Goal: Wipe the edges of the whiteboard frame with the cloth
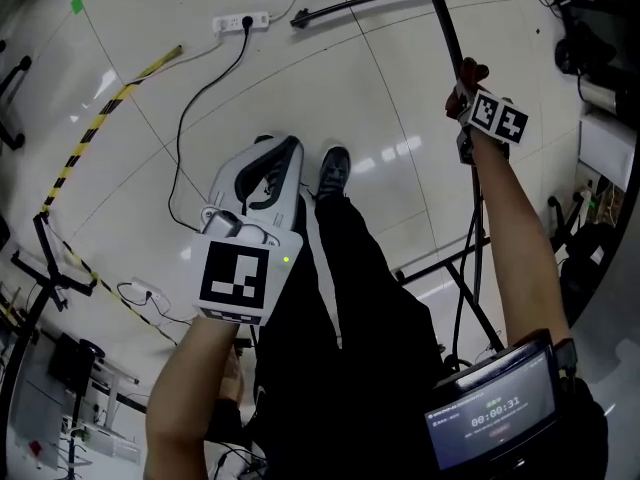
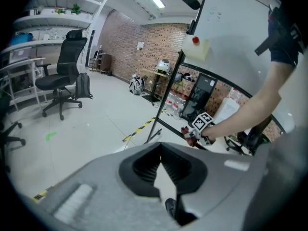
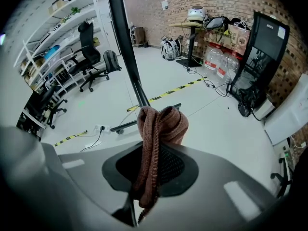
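- My right gripper (image 3: pixel 155 150) is clamped on the brown cloth (image 3: pixel 163 121), but only by one bunched fold. Drag along the bar could pull it free.
- The cloth sits at the black whiteboard frame edge (image 3: pixel 123 42). If I lean too hard, the stand might shift.
- My left gripper (image 2: pixel 161 149) has its fingers together and empty, well off the board, so nothing braces it.

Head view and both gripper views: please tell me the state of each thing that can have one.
left gripper: shut, nothing between the jaws.
right gripper: shut on the cloth.
cloth: bunched up, held, seems to touch the black pole.
whiteboard: upright on its stand.
power strip: on the floor, one cable plugged in.
screen: lit.
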`<state>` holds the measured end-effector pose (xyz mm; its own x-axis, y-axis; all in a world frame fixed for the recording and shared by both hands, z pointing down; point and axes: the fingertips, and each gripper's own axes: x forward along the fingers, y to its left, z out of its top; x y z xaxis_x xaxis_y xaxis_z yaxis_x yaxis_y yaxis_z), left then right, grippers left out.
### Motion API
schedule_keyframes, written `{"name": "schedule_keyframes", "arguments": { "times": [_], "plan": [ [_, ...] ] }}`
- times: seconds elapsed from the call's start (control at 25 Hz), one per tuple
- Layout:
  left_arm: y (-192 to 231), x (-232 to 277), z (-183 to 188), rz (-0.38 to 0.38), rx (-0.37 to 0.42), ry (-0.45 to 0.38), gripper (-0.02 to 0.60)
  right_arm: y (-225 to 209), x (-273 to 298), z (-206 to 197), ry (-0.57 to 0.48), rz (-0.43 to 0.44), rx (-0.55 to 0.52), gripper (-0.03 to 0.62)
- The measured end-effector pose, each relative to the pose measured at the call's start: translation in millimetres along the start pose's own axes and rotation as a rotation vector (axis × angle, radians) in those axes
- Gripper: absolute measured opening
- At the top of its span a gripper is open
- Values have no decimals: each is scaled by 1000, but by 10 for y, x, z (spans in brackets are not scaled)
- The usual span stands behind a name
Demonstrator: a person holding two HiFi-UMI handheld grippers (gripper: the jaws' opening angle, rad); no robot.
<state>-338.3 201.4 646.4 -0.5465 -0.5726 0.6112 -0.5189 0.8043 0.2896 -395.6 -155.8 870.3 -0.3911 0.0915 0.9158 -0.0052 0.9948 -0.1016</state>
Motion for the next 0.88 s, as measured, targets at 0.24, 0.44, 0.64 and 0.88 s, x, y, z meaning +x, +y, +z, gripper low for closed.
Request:
{"name": "schedule_keyframes", "arguments": {
  "times": [0.24,0.44,0.64,0.88],
  "plan": [
    [106,-56,-57,16,-24,10,3,159,59,195,-7,11,-15,61],
    [168,-29,-54,19,-40,5,3,199,151,327,-3,7,-30,61],
    [259,-7,-30,13,-53,7,3,187,210,355,11,0,-26,61],
    [428,40,18,1,-46,15,3,232,322,429,16,-8,-25,61]
  ]
}}
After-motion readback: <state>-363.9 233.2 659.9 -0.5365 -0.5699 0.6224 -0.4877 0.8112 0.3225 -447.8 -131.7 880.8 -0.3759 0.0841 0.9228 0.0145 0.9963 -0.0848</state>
